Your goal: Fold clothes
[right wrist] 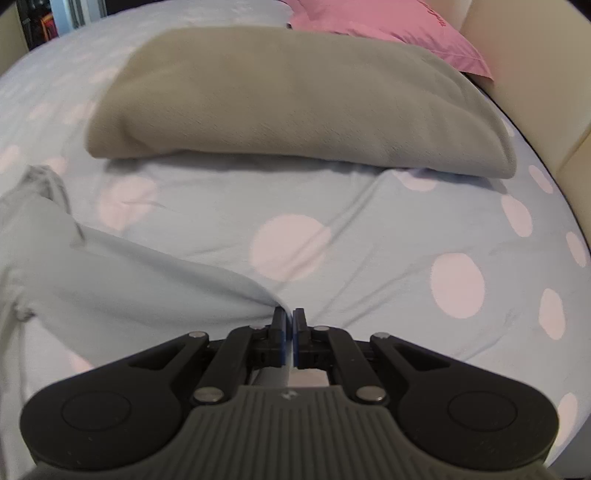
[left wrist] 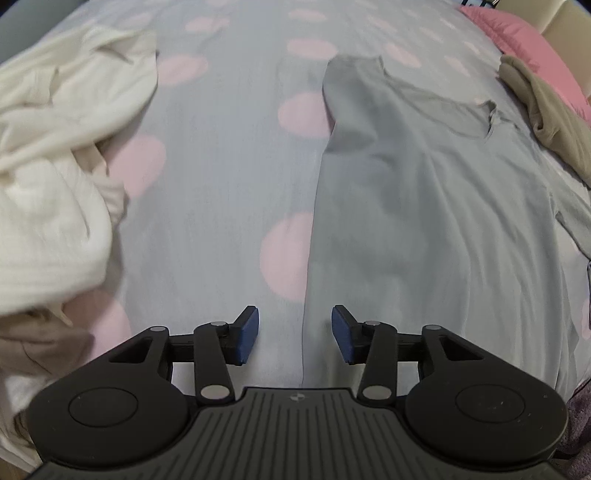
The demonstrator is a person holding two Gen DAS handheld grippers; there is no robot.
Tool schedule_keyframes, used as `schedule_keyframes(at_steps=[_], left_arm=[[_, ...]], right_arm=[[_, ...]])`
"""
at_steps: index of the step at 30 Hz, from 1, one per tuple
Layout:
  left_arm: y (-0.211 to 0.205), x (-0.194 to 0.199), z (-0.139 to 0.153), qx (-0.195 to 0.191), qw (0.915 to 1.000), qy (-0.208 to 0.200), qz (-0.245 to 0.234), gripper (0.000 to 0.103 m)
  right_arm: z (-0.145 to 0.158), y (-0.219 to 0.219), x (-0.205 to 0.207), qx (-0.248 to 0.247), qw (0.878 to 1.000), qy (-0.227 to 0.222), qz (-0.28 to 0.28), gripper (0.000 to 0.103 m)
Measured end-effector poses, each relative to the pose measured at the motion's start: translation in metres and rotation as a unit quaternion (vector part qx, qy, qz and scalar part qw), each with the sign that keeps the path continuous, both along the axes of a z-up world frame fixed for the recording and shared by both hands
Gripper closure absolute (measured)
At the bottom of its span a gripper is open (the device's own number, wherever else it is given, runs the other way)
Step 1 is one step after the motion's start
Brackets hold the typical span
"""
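A pale grey-blue T-shirt lies spread flat on the bed, neckline at the far right. Its left folded edge runs straight down toward my left gripper, which hovers open just above that edge with nothing between its blue pads. In the right wrist view my right gripper is shut on the same shirt, pinching a pulled-out corner of the fabric that stretches away to the left. A folded tan garment lies ahead of it.
A crumpled white garment pile fills the left of the bed. The bedsheet is light blue with pink dots. A pink pillow and a cream headboard stand at the far right.
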State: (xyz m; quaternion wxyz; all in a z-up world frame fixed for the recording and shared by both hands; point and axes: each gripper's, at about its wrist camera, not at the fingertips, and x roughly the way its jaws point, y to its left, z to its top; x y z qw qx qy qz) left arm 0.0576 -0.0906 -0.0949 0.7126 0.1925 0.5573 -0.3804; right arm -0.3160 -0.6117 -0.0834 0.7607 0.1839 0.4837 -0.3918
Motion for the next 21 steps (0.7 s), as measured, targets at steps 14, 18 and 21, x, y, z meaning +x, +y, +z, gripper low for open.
schedule_keyframes(at_steps=[14,18,21], left_arm=[[-0.009,-0.019,-0.019,0.029,0.9991,0.017,-0.027,0.058],[-0.015,-0.034,-0.02,0.031,0.9979,-0.004,-0.057,0.067],[-0.015,-0.042,-0.016,0.025,0.9971,-0.021,-0.068,0.095]], right_arm=[[0.012,0.031,0.019,0.01,0.998,-0.054,0.036,0.065],[0.016,0.054,0.035,0.011,0.995,-0.066,0.079,0.063],[0.016,0.062,0.04,0.011,0.993,-0.066,0.094,0.063]])
